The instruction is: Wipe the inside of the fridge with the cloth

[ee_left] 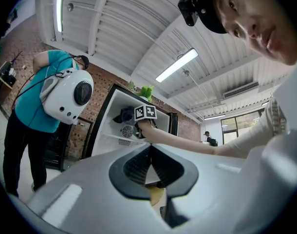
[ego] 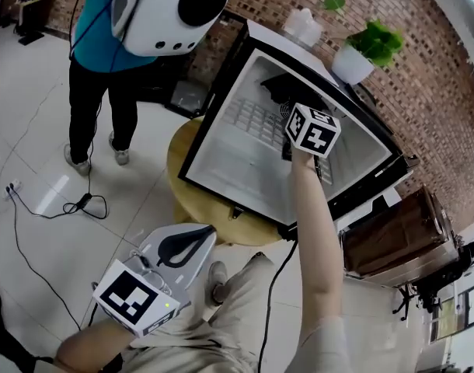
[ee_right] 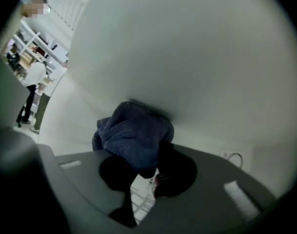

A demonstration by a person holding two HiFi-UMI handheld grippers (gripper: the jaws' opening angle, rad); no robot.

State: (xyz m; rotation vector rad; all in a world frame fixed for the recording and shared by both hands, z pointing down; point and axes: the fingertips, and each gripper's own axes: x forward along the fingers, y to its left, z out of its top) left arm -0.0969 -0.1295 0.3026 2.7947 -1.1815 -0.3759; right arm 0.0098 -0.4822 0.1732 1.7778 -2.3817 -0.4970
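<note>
At the lower left of the head view, closest to the person, the left gripper [ego: 186,245] is parked low beside the lap with its jaws pressed fully together and nothing between them. It has no part in the wiping, so it seems to be held back there simply to keep out of the way. From the bottom edge the right forearm [ego: 315,231] stretches up the middle of the frame and into the open fridge [ego: 221,111], which sits on a round wooden table [ego: 192,196] that raises its opening to easy arm reach. The right gripper [ee_right: 151,172] is clamped nearly shut on the dark blue cloth [ee_right: 134,133], and in the right gripper view the cloth bulges out past the jaw tips. Bunched ahead of the jaws like that, the soft wad meets the surface before the hard tips can. The cloth is pushed flat against the pale inner wall [ee_right: 187,57], deep in the cabinet above the wire shelf [ego: 256,119], so the wiping looks to be under way at the back. With the gripper reaching in roughly level, pressure goes straight into that wall. Beyond the fridge, at the upper right, a potted plant [ego: 369,49] stands against the brick wall [ego: 423,84], well clear of the work. At the upper left a bystander [ego: 105,53] stands apart on the tiled floor.
</note>
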